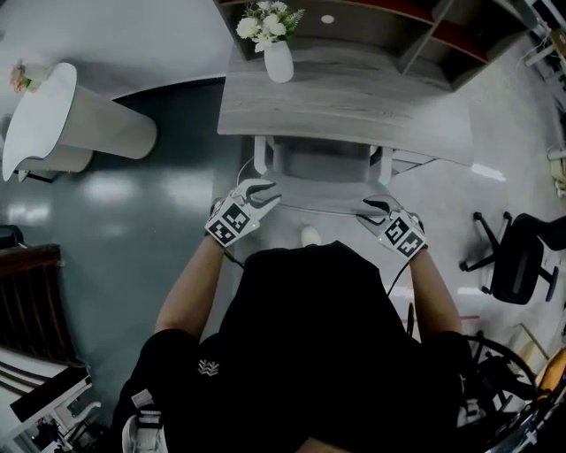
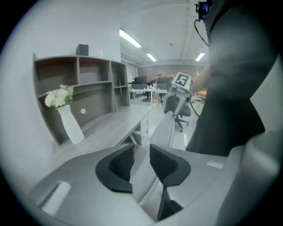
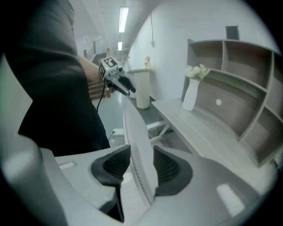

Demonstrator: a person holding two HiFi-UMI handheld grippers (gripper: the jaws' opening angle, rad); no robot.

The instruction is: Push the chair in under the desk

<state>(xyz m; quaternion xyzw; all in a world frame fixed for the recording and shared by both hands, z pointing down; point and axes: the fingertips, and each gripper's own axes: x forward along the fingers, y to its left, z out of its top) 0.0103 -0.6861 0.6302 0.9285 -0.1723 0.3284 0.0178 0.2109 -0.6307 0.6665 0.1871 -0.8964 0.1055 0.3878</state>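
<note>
A grey chair stands partly under the grey desk (image 1: 354,106), its seat (image 1: 323,164) below the desk's front edge. The top edge of its backrest (image 1: 318,205) runs between my two grippers. My left gripper (image 1: 265,190) sits at the backrest's left end; in the left gripper view the thin backrest (image 2: 166,128) passes between the dark pads of the left gripper (image 2: 141,161), which close on it. My right gripper (image 1: 376,208) holds the right end; in the right gripper view the backrest (image 3: 135,132) is clamped by the right gripper (image 3: 141,165).
A white vase (image 1: 278,60) with flowers stands on the desk, in front of a shelf unit (image 1: 416,26). A white round stand (image 1: 80,119) is on the floor at the left. A black office chair (image 1: 517,261) stands at the right.
</note>
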